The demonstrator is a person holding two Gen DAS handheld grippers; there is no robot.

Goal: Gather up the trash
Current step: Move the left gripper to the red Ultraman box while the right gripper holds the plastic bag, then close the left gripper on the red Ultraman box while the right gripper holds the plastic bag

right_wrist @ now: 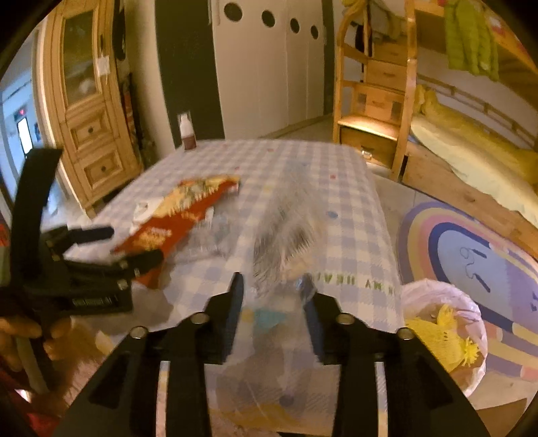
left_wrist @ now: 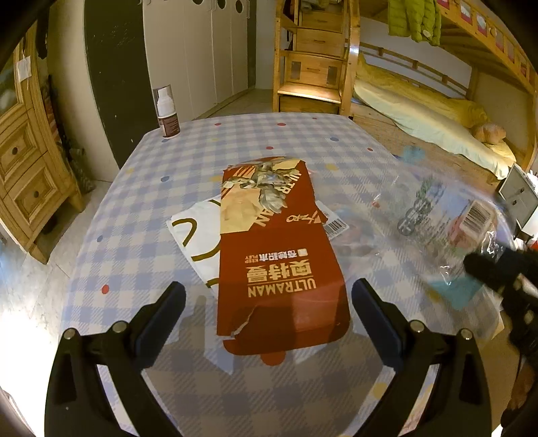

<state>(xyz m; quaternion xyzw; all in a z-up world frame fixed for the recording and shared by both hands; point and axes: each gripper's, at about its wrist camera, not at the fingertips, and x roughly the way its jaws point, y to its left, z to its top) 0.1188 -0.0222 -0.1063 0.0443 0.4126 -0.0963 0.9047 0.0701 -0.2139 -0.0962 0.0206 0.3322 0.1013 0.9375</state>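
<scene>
Left wrist view, reading left to right. Wooden cabinet (left_wrist: 25, 161) at the far left, standing on the floor. On the far left corner of my desk (left_wrist: 134, 215), covered by a blue checked cloth with coloured dots, a small bottle (left_wrist: 167, 112) stands upright. In the middle lies the flattened red cardboard box (left_wrist: 279, 255), torn at its near edge, flat on the cloth and partly covering a white sheet (left_wrist: 195, 235). My left hand-held gripper (left_wrist: 269, 302) hovers over the box's near end with jaws wide, one finger on each side of it and nothing between the pads. To the right, a clear plastic bag (left_wrist: 447, 222) with printing and a barcode label is blurred; my right hand-held gripper (left_wrist: 497, 272) shows dark at its near corner, at the frame's right edge. Behind, a bunk bed (left_wrist: 437, 111) with a green jacket (left_wrist: 413, 20) hanging above.

Right wrist view, left to right. A person's hand (right_wrist: 23, 336) holds the left tool at the left edge, fingers spread above the red box. Centre: the right hand-held gripper (right_wrist: 272, 292) stands partly open, and the clear bag passes between its fingers and drapes forward over the desk; too blurred to say whether the pads press on it. Right of the desk, on the floor beside a rainbow rug (right_wrist: 470, 255), sits a bin (right_wrist: 444, 332) lined with a white bag, yellow scraps inside
</scene>
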